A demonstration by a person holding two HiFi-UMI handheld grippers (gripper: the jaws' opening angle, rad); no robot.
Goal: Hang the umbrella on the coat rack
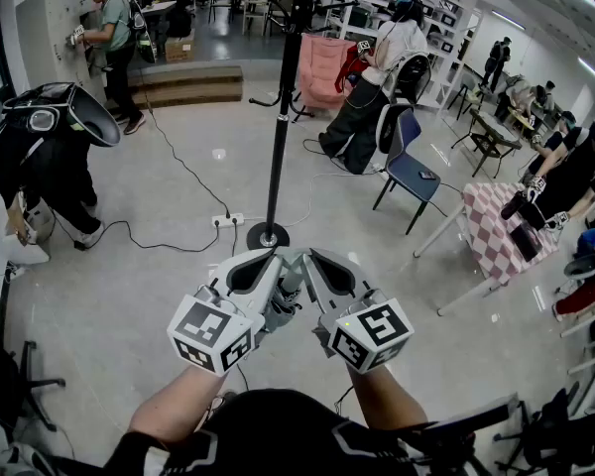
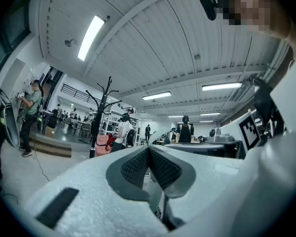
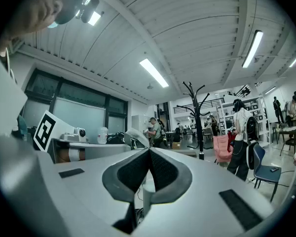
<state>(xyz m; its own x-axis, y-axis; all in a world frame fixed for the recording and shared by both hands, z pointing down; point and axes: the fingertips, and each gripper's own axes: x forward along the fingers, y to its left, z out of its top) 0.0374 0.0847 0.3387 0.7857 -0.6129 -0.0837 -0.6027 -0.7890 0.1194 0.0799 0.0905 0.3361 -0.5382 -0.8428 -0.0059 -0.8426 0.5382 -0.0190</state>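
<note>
Left gripper (image 1: 270,264): fingers clenched, tips meeting, nothing seen between them.
Right gripper (image 1: 315,264): fingers likewise clenched, beside the left.
Coat rack (image 1: 279,117): upright, beyond the fingertips.
Umbrella (image 1: 289,303): possibly the grey bundle behind the fingers, between both grippers.

Bare floor (image 1: 178,181) leads to coat rack (image 1: 282,97); chair (image 1: 409,170) right.

Bright ceiling strip lights (image 3: 155,73), fisheye-warped edges
</note>
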